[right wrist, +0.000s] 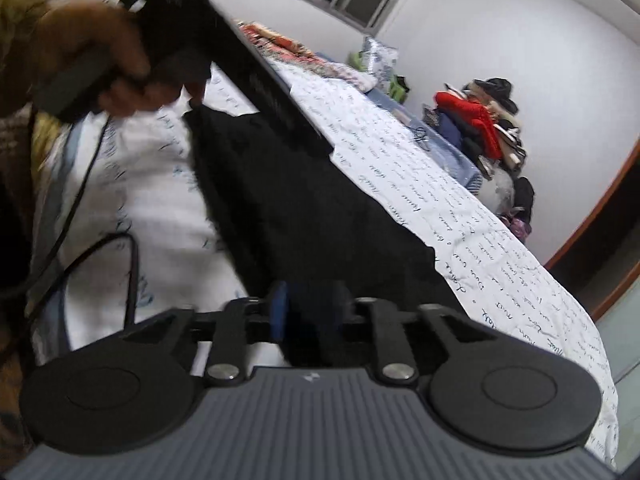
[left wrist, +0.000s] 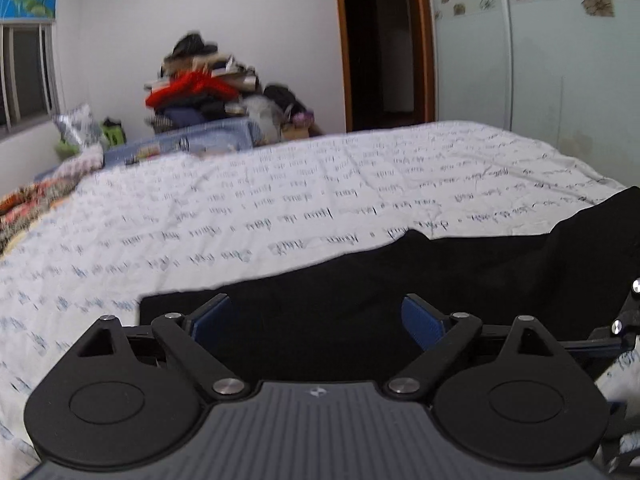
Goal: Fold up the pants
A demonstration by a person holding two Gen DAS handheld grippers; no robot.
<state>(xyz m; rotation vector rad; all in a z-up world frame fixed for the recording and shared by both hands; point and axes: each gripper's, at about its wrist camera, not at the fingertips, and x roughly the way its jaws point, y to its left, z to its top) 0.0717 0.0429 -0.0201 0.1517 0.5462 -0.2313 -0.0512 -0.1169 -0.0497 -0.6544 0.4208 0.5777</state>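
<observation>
The black pants point(left wrist: 400, 280) were laid along the near edge of the bed point(left wrist: 280, 200), on a white cover printed with lines of handwriting. In the left wrist view the left gripper point(left wrist: 316, 316) was held just above the dark cloth with its blue pads point(left wrist: 422, 322) spread wide apart and nothing between them. A straight cut edge of the cloth was seen beside the left pad, and a raised ridge ran off to the right.

In the right wrist view the right gripper point(right wrist: 308, 316) was seen with its pads drawn close together over black cloth. The fabric appeared to be pinched between them, though the dark cloth and blur made the contact hard to confirm. The pants point(right wrist: 300, 200) stretched away from it as one long strip toward the person's hand point(right wrist: 100, 60) on the other tool.

The work was judged to be partly done: the legs seemed to lie one over the other in a narrow band, which suggested a lengthwise fold. The crosswise folds looked not yet made, since the strip was stretched at full length.
</observation>
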